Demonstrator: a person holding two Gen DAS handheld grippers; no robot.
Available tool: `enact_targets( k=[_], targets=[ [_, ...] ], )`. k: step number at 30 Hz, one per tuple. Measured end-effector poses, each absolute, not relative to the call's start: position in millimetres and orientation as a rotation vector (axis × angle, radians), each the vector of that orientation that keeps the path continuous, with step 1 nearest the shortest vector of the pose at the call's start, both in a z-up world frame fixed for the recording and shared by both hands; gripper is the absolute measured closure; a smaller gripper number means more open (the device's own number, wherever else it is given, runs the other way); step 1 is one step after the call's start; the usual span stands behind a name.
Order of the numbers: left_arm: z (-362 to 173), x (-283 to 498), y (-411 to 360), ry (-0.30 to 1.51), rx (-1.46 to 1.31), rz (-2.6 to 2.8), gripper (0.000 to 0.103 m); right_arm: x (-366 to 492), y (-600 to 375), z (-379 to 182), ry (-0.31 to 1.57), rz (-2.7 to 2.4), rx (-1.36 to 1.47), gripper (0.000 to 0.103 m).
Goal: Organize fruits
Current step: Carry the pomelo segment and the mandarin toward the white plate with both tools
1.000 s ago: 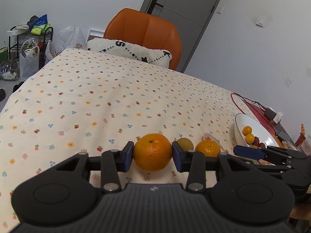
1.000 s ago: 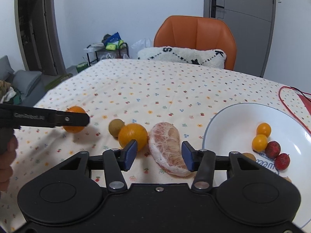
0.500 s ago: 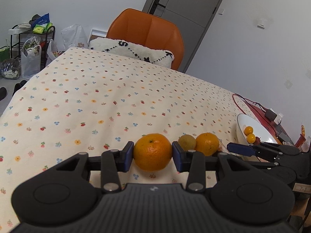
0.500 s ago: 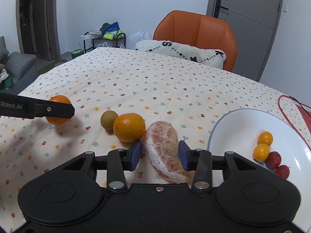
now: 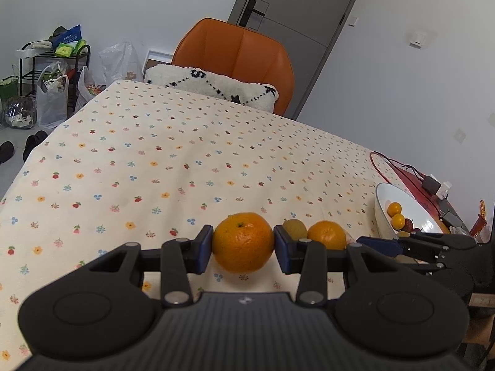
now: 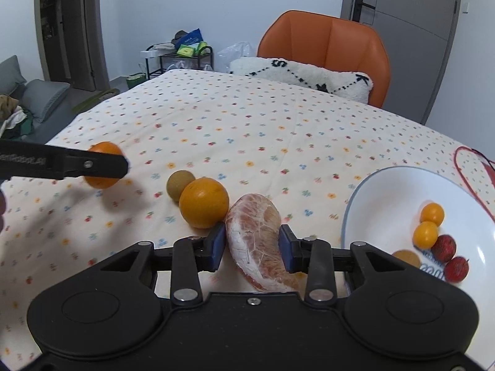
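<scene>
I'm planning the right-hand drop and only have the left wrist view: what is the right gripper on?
Observer: The right gripper straddles a peeled pomelo segment, with its pads against both sides.
Operator: Is anything crowding the segment?
Observer: Its far end seems to touch the loose orange, and the kiwi sits right behind that orange.
Operator: Is there room on the plate?
Observer: Yes. The plate holds five small fruits on its right side, and its left half is bare.
</scene>
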State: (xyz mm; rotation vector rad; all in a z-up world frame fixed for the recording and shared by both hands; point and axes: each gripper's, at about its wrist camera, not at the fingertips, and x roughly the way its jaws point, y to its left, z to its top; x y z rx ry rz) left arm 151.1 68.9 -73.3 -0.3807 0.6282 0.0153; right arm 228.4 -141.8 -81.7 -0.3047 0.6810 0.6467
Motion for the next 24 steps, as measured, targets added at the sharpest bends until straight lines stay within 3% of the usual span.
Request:
enact_targets(
  k=[7,12,16,24],
  targets=[
    [-71,149,63,0.626,-0.366,0.001,0.062,222,-146,-79,0.716,0.661,-0.266,0.067],
    [-71,146,62,0.622,-0.364,-0.002,0.062,219,-139,-85,0.709,0.65,-0.31,0.058],
    [-71,143,64,0.624,-0.365,0.005,0.062,222,-141,-85,0.708,0.657,-0.29,0.065],
    [-65,140,59,0.612,-0.359,0.002,0.062,210,-151,-75,0.678,0.665,-0.263,0.066]
  ],
)
